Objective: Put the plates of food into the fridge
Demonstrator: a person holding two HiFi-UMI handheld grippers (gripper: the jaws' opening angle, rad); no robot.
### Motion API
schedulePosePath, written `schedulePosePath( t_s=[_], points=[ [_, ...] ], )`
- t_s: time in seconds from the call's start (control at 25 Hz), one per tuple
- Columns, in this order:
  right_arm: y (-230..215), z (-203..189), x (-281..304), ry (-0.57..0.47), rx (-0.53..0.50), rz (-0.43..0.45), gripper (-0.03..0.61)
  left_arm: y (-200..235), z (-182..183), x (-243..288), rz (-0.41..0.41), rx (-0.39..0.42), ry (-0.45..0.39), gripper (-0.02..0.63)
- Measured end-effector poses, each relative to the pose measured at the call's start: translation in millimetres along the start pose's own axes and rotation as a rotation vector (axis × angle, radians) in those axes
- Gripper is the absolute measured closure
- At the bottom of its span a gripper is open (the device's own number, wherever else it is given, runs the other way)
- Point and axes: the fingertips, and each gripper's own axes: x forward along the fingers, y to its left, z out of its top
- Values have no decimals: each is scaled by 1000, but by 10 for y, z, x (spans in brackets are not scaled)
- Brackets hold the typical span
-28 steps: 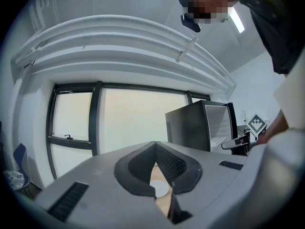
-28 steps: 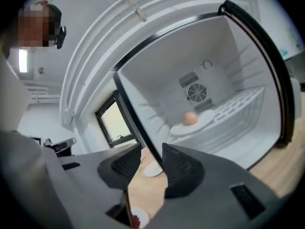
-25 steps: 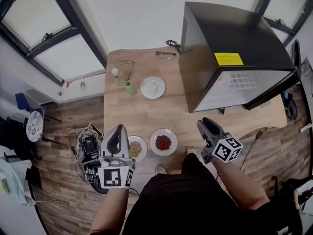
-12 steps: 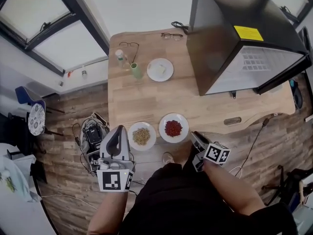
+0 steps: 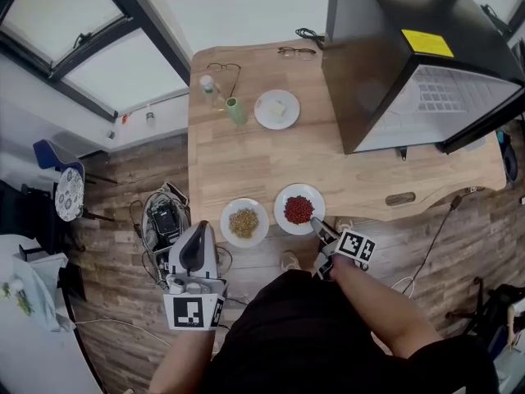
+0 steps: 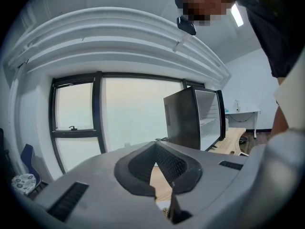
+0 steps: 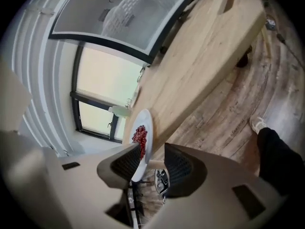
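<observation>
- plates of food: all three sit on the table [image 5: 246, 162] and none is in the fridge [image 5: 385, 48], so the whole task looks still to do.
- red food plate [image 5: 299, 209] lies at the near edge, grain plate [image 5: 244, 222] just beside it, pale food plate [image 5: 276, 109] farther back.
- right gripper [image 5: 321, 230]: jaws spread around the red food plate's near rim, not clamped.
- left gripper [image 5: 195, 249]: jaws pressed almost together, holding nothing, off the table.

Grey left gripper [image 5: 198, 228] and right gripper [image 5: 317, 223] bear black-and-white square markers; clothing [image 5: 279, 335] apparently black, short-sleeved.
</observation>
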Motion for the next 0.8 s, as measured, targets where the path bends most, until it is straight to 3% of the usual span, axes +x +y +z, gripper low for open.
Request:
schedulePosePath(
  t_s=[0.08,0.12,0.2,0.44,0.8],
  points=[
    [28,-30,46,15,19,25,445,5,5,-17,3,5,2,609],
    [79,-31,54,21,8,47,506,16,6,-23,7,8,4,609],
    [196,-8,44,27,-14,90,541,33,7,-26,12,21,8,609],
    [418,164,-179,2,-22,145,548,-167,60,146,-37,19,-17,609],
    [522,710,-684,-100,-82,138,548,-664,431,652,-162,26,-99,609]
  ],
)
